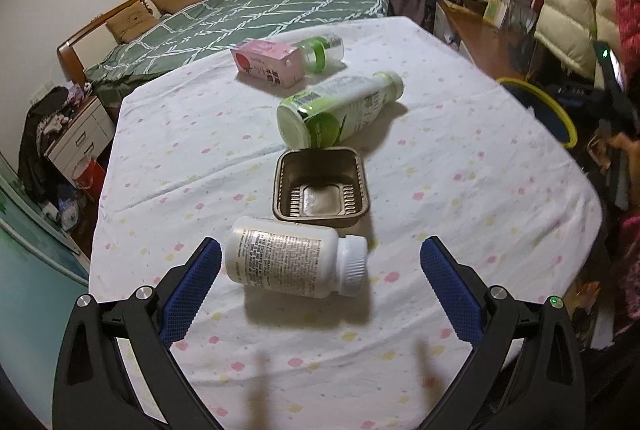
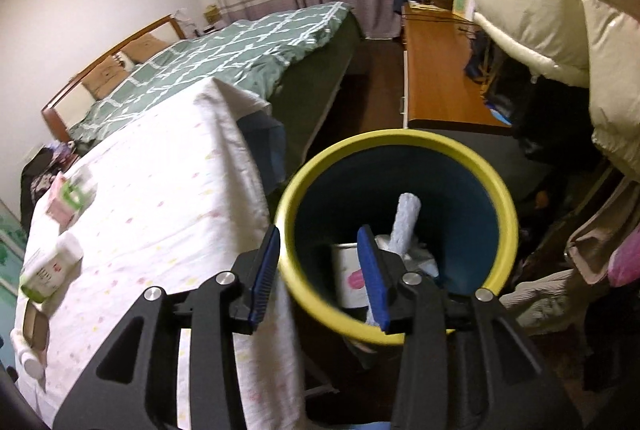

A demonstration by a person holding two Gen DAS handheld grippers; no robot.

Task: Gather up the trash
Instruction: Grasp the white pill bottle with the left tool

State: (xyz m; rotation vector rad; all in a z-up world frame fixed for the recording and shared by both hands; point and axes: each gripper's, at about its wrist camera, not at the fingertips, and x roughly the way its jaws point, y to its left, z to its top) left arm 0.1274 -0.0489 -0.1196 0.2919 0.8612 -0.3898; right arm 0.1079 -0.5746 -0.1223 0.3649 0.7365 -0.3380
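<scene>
Over a cloth-covered table [image 1: 440, 158], the left gripper [image 1: 320, 270] hangs spread wide around a white pill bottle [image 1: 294, 262] lying near the near edge, while the right gripper [image 2: 324, 270], parted and empty, straddles the yellow-rimmed bin's [image 2: 508, 214] near rim beside the table's right edge.

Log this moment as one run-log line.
left gripper: open, around white pill bottle, not gripping | right gripper: open, empty, over bin | table: four items left
</scene>
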